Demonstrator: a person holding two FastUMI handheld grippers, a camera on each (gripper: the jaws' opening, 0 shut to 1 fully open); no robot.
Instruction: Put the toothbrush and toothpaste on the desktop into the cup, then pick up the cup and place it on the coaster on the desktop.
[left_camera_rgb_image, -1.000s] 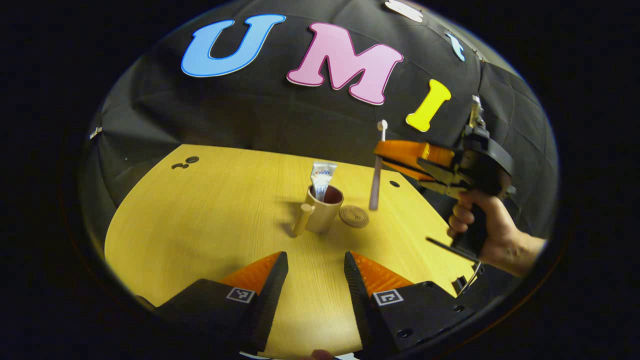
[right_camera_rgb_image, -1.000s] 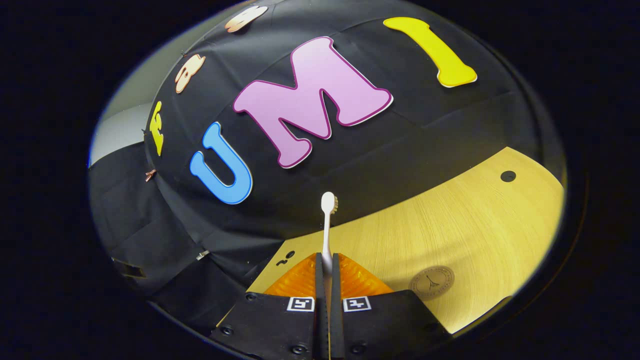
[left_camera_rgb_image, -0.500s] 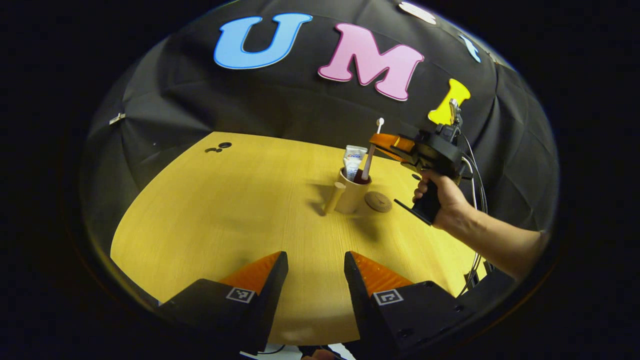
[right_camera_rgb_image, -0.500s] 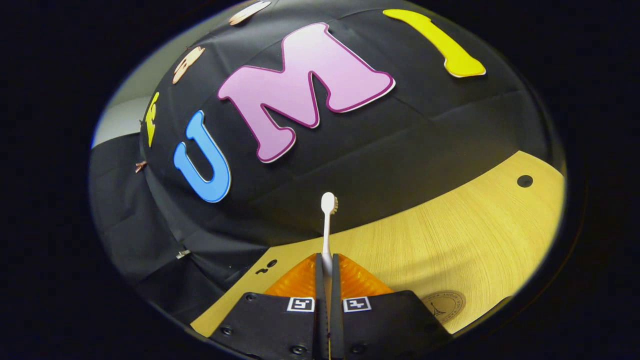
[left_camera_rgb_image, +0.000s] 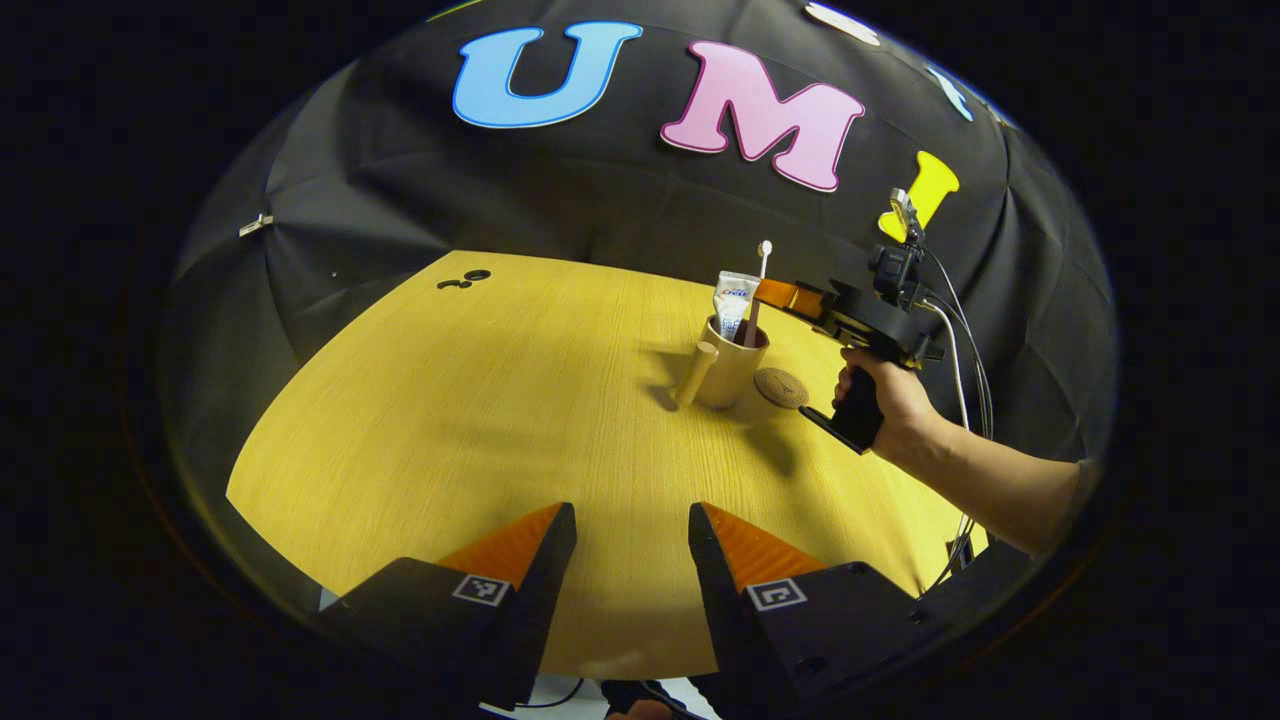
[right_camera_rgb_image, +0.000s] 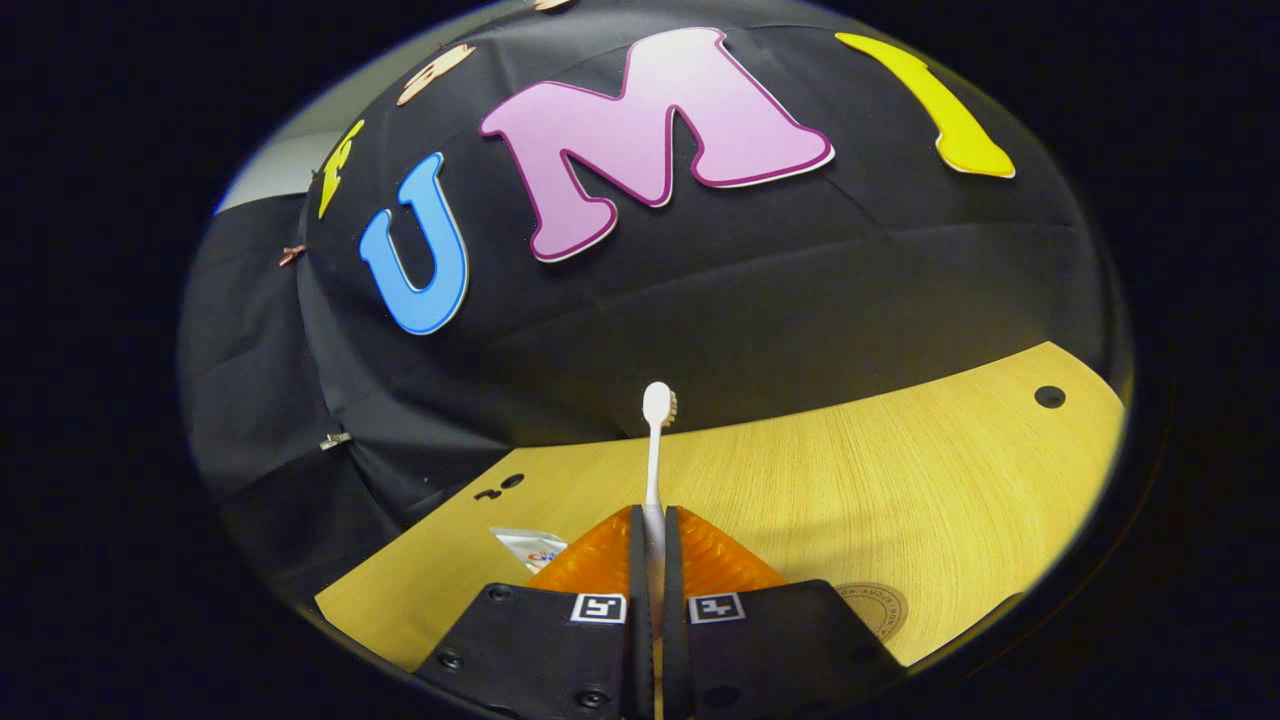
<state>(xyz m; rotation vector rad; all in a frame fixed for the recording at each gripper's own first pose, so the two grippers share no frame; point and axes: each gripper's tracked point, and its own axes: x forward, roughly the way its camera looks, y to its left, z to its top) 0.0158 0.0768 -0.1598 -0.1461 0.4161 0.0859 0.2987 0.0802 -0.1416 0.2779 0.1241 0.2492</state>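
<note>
A tan cup (left_camera_rgb_image: 733, 368) with a stick handle stands on the wooden desktop (left_camera_rgb_image: 480, 400) in the left gripper view. The toothpaste tube (left_camera_rgb_image: 733, 300) stands upright inside it. The white toothbrush (left_camera_rgb_image: 757, 290) reaches down into the cup, head up. My right gripper (right_camera_rgb_image: 652, 520) is shut on the toothbrush (right_camera_rgb_image: 655, 440), and the toothpaste top (right_camera_rgb_image: 530, 547) peeks out to its left. That gripper (left_camera_rgb_image: 775, 293), held by a hand, hovers over the cup's right rim. A round brown coaster (left_camera_rgb_image: 781, 387) lies just right of the cup. My left gripper (left_camera_rgb_image: 630, 530) stands open, low over the desktop's near edge.
The person's hand and forearm (left_camera_rgb_image: 960, 460) reach in from the right, with cables trailing behind. Small dark holes (left_camera_rgb_image: 465, 279) mark the desktop's far left corner, another hole (right_camera_rgb_image: 1048, 396) the far right. The coaster (right_camera_rgb_image: 872, 607) lies beside my right gripper.
My right gripper has carried the toothbrush left and down, from above the coaster to the cup, so its handle now stands inside. My left gripper has drawn back a little, still open.
</note>
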